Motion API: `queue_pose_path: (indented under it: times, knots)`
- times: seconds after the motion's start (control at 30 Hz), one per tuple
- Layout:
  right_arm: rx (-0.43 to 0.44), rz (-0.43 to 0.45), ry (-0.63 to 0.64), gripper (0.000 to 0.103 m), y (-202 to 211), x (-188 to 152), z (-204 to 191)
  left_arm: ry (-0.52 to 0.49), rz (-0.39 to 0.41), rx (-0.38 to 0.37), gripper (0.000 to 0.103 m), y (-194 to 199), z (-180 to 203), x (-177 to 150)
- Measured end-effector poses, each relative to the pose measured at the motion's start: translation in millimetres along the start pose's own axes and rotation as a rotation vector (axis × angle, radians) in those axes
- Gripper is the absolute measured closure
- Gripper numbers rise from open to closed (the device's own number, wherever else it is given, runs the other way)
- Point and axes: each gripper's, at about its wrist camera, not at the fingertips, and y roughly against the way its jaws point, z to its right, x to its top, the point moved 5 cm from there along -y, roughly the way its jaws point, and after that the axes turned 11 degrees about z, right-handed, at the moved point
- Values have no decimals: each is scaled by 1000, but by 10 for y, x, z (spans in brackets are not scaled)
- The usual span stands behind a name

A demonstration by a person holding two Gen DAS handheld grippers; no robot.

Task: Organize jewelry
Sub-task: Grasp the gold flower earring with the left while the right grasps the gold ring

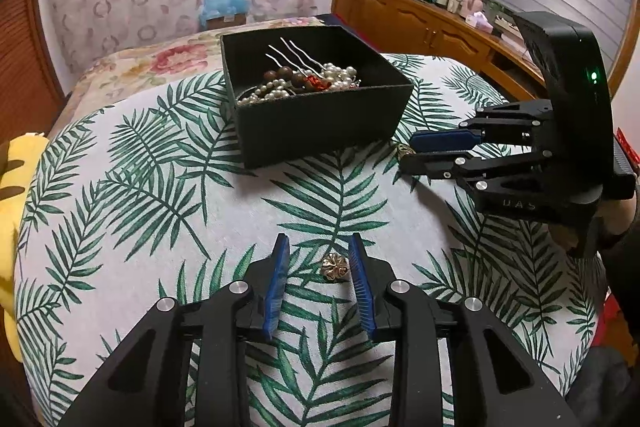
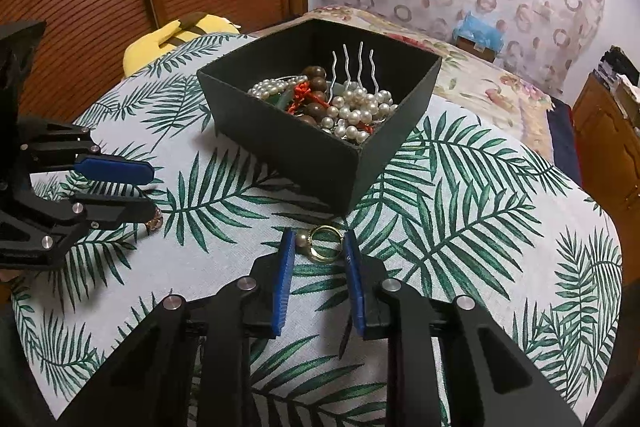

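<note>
A table under a cloth (image 1: pixel 140 195) printed with green palm fronds fills both views. On it stands a black open-topped box (image 1: pixel 320 123), its inside heaped with pearl strands (image 2: pixel 360 111), brown wooden beads, a red knot and a silver wavy-pronged hair comb (image 2: pixel 354 67) leaning against the far wall.

The left gripper (image 1: pixel 319 259) slants steeply down toward the cloth, well in front of the box. Its blue-padded jaws stand partly open, and a small gold flower-shaped ornament (image 1: pixel 335 265) lies on the cloth between them, just beside the right-hand pad; neither pad presses on it.

The right gripper (image 2: pixel 319 247) tilts down at a similar slant, its tips close to the box's near corner. Its jaws are likewise partly open and straddle a gold ring (image 2: pixel 324 247) with a small pearl, which lies flat on the cloth. The left pad sits against the pearl side, the right pad close by the band, and whether either squeezes it cannot be told. In the left wrist view this gripper reaches in from the right with a green light lit on its body.
</note>
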Motion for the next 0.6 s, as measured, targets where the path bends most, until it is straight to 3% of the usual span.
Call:
queue_pose_path:
  times: [0.43,0.6]
  knots:
    - [12,39,-17,76,238,44,-3,-32,-15,0,70,-50,100,-98]
    - [12,48,-15,76,262,62,-21,-56,-13,5,89,-51,132,-114]
